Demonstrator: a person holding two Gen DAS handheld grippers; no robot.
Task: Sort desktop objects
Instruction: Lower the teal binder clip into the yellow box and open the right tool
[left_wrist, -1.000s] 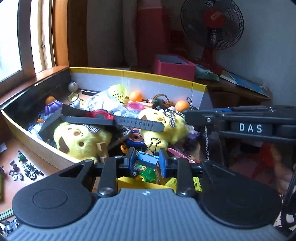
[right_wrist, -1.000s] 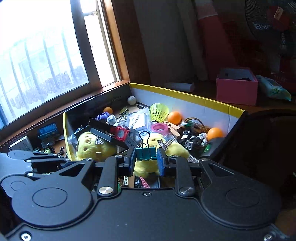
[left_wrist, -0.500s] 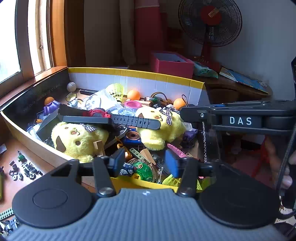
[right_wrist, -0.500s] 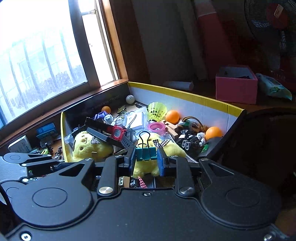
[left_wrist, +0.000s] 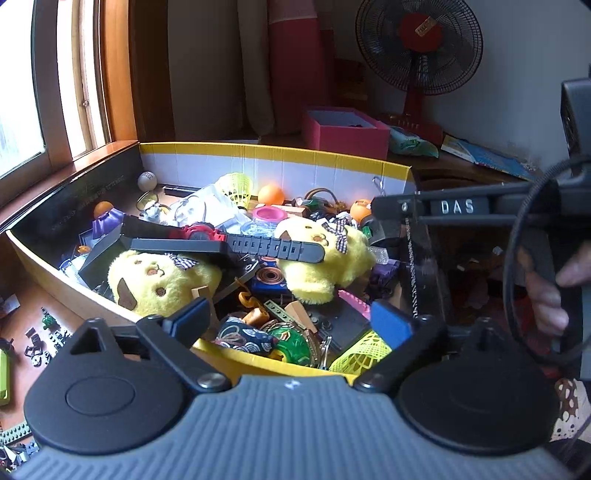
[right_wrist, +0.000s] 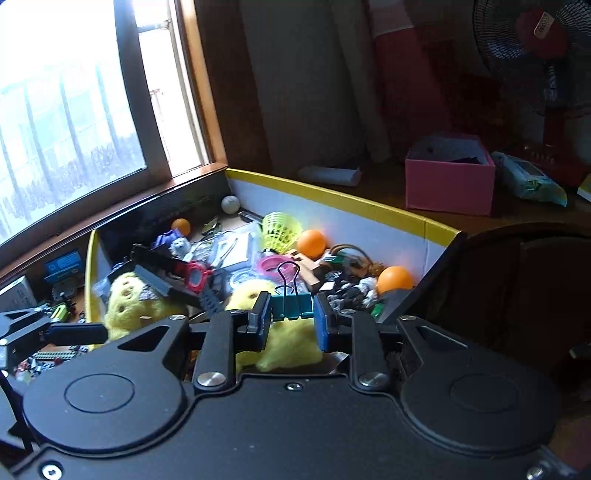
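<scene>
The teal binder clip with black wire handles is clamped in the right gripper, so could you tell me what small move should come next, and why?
Probably carry the teal binder clip with black wire handles clear of the yellow-rimmed cardboard box. The right gripper pinches it above the clutter, while the left gripper, whose jaws have just been opening, holds nothing, so the clip rests with the right alone.

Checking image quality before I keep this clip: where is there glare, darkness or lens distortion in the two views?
Right wrist view: window blown out white, right side of the room in deep shadow, right gripper and its binder clip readable. Left wrist view: evenly lit and sharp, with fisheye bending of the box rim and window frame.
</scene>
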